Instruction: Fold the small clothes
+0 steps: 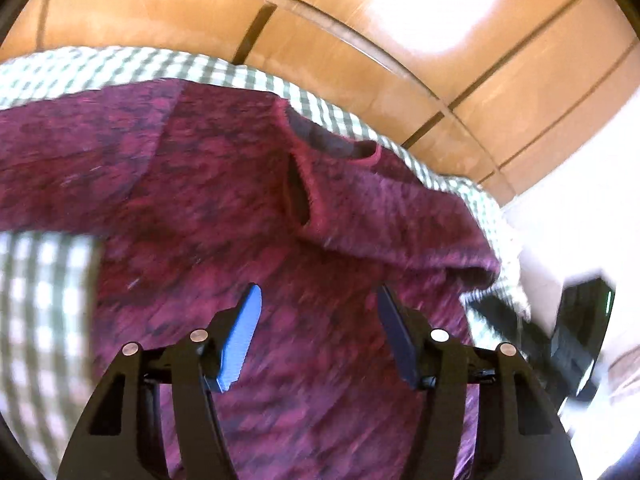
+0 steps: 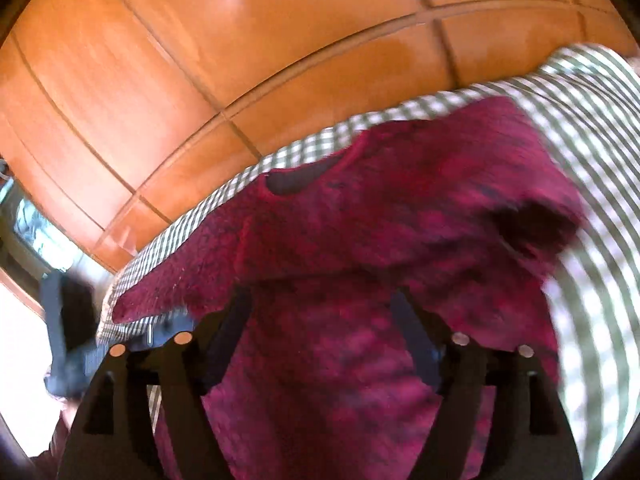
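Note:
A magenta mottled knit sweater [image 1: 224, 184] lies spread on a green-and-white checked cloth [image 1: 48, 288], its dark-lined neck opening [image 1: 324, 140] toward the far edge. My left gripper [image 1: 318, 296] hovers over the sweater's body, open and empty, blue pads wide apart. The sweater also shows in the right wrist view [image 2: 360, 240], one sleeve bunched at the right. My right gripper [image 2: 322, 300] is open over the sweater's lower body, holding nothing. The other gripper appears blurred at each view's edge.
The checked cloth [image 2: 592, 200] covers the surface and ends at a far edge, beyond which lies an orange tiled floor [image 1: 360, 40]. A blurred dark gripper body [image 1: 576, 336] is at the right of the left wrist view.

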Tool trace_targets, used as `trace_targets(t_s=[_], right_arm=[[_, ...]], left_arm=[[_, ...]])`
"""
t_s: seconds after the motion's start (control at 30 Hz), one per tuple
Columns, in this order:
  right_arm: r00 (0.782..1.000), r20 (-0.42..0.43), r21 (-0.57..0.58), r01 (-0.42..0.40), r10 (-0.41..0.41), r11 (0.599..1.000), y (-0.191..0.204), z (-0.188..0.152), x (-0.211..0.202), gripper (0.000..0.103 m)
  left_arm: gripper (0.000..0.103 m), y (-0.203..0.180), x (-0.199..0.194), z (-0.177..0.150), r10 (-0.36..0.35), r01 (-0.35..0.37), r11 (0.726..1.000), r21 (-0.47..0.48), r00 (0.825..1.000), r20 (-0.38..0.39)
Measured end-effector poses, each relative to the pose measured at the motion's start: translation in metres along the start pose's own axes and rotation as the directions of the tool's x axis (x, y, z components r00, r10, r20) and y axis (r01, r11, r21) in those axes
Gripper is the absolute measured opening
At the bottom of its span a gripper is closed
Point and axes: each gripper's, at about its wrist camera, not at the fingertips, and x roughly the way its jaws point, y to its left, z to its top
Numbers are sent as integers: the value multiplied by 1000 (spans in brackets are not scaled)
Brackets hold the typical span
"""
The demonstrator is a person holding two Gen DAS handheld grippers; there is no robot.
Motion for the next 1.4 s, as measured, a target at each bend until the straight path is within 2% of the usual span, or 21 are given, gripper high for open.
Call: trace_targets(t_s=[0.2, 0.27, 0.3, 0.37, 0.53, 0.67, 0.77, 0.87, 0.97, 1.13, 1.27, 1.33, 1.4], right_arm=[[998, 62, 201, -6, -6, 980, -67, -6, -33, 79], [996, 85, 245, -23, 2, 969, -81, -3, -35, 79], [996, 92, 262, -27, 3, 965, -85, -1, -35, 79], [994, 107, 293, -45, 15, 955, -90, 3, -41, 79], [986, 155, 285, -104, 62, 953, -85, 13, -53, 77], [981, 173, 252, -130, 87, 959, -68, 25, -51, 73], [990, 129, 204, -85, 59, 975, -52, 36, -27, 71], [998, 55, 151, 19, -27, 988, -41, 39, 3, 70], [993, -23, 116, 116, -114, 987, -41, 31, 35, 67], [981, -9, 29, 195, -195, 980, -31, 22, 51, 68], [961, -26, -87, 272, -275, 958, -14, 19, 57, 74], [955, -34, -127, 288, -294, 949, -3, 22, 55, 80], [957, -4, -149, 285, -289, 947, 8, 26, 47, 82]], left_arm=[[57, -8, 52, 30, -30, 24, 996, -82, 997, -71], [21, -14, 68, 36, 2, -9, 997, -76, 996, -91], [8, -17, 74, 40, 31, -37, 998, -58, 994, -100], [8, -18, 71, 45, 37, -40, 997, -59, 997, -62], [8, -19, 22, 55, 44, -43, 999, -26, 997, 65], [8, -11, -5, 47, 82, -84, 996, 13, 991, 110], [8, -1, -11, 38, 116, -119, 993, 22, 986, 117], [8, 17, -16, 32, 146, -147, 989, -5, 983, 113], [8, 36, -16, 23, 194, -193, 981, -18, 975, 105], [8, 58, 6, 9, 255, -254, 967, -19, 966, 33], [11, 62, 3, 2, 263, -262, 964, -41, 964, 44], [21, 62, -10, 3, 271, -267, 962, -64, 960, 73], [38, 61, -29, 6, 300, -291, 954, -77, 944, 140]])
